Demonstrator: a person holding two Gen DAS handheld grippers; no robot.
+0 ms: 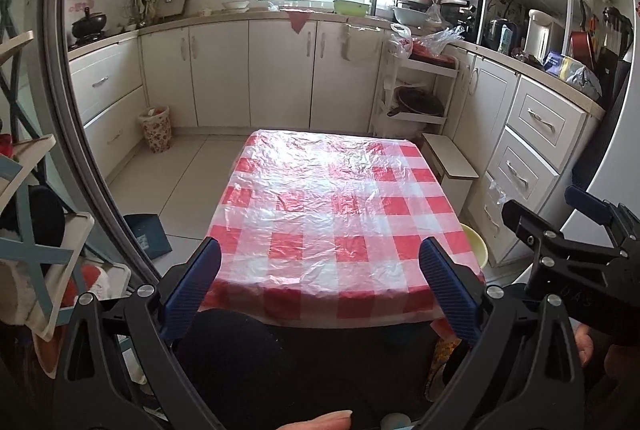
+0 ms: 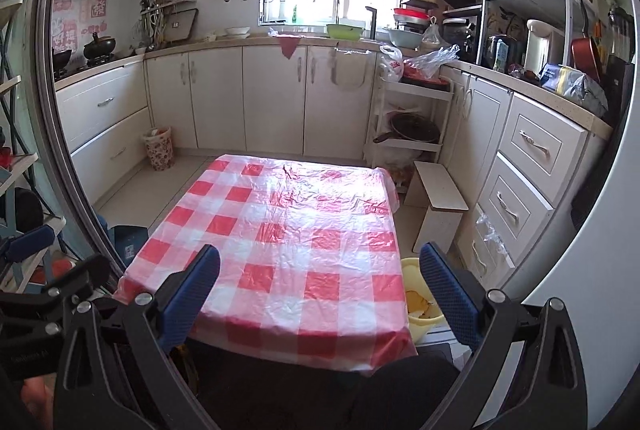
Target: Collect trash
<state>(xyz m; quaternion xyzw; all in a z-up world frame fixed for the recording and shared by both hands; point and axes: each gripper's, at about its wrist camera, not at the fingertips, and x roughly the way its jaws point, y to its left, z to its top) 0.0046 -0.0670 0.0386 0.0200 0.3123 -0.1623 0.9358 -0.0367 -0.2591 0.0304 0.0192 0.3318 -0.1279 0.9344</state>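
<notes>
A small table (image 1: 336, 206) (image 2: 288, 250) carries a red-and-white checked plastic cloth; I see no loose trash on top of it. A yellow bin (image 2: 420, 306) with scraps inside stands on the floor at the table's right front corner; its rim shows in the left wrist view (image 1: 476, 242). A flower-patterned waste basket (image 1: 157, 128) (image 2: 159, 149) stands by the far left cabinets. My left gripper (image 1: 320, 286) is open and empty over the table's near edge. My right gripper (image 2: 320, 290) is open and empty, beside the left one; it also shows in the left wrist view (image 1: 560, 226).
White cabinets (image 1: 280, 70) line the back and right walls. A white shelf trolley (image 1: 416, 90) with a pan and plastic bags stands behind the table. A low white stool (image 2: 438, 206) sits right of the table. A blue dustpan (image 1: 146, 234) lies on the floor at left.
</notes>
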